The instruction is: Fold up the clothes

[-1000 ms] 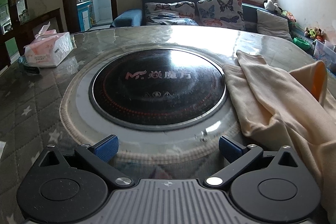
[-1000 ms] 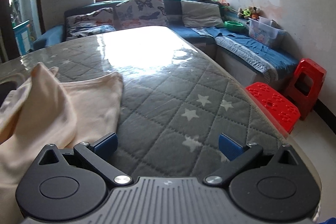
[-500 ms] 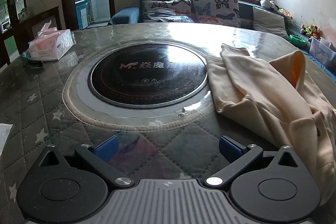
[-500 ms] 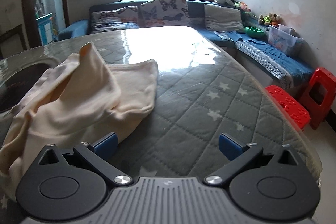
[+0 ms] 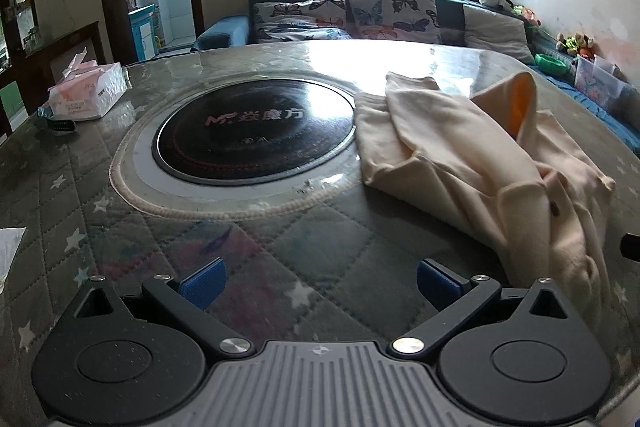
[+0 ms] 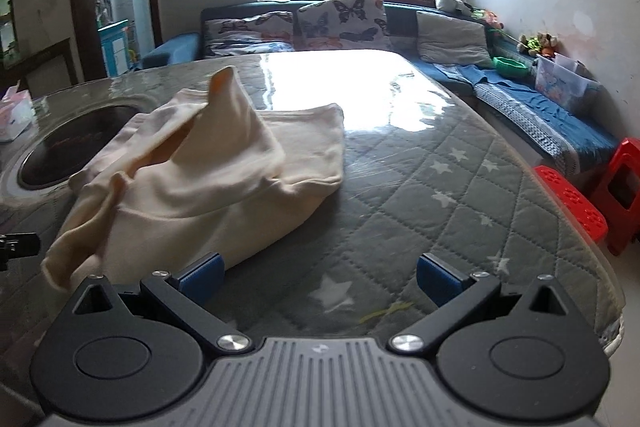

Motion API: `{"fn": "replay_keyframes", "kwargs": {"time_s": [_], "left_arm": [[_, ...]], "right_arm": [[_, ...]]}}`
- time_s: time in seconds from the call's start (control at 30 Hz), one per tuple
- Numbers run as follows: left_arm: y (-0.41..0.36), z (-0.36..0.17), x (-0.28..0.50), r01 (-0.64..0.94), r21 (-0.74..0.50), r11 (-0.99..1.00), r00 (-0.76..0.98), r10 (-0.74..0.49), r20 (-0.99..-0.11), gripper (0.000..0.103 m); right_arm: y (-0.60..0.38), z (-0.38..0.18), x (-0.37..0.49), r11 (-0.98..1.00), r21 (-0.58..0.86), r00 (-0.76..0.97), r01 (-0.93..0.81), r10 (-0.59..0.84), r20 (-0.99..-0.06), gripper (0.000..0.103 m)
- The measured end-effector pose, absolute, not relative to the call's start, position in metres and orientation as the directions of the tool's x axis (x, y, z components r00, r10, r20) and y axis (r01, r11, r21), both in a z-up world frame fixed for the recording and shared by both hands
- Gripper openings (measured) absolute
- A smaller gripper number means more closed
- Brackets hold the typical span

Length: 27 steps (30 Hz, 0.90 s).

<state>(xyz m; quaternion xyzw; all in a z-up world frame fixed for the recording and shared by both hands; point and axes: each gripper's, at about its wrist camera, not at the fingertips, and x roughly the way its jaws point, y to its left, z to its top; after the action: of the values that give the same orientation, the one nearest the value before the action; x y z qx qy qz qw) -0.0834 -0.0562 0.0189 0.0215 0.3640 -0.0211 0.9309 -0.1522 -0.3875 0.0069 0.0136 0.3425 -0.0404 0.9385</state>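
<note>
- The table [image 5: 320, 239] carries a grey quilted cover with white stars under a glossy clear sheet.
- A round black cooktop [image 5: 256, 135] sits set into it.
- A cream garment [image 5: 472, 155] lies crumpled at the cooktop's 3 o'clock, overlapping its rim.
- A tissue pack [image 5: 86, 89] rests at 10 o'clock.
- A white paper scrap [image 5: 9, 247] lies at 8 o'clock.
</note>
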Motion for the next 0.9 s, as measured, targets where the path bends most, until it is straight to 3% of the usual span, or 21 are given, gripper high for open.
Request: {"fn": "replay_keyframes", "kwargs": {"time_s": [0.9], "left_arm": [[-0.092,0.026,-0.133,0.186,0.103,0.977,0.752,-0.074,-0.655,0.103]], "right_arm": [[-0.361,0.016,-0.191,1.0,0.004,0.783,-0.006,0.007,-0.622,0.103]]}}
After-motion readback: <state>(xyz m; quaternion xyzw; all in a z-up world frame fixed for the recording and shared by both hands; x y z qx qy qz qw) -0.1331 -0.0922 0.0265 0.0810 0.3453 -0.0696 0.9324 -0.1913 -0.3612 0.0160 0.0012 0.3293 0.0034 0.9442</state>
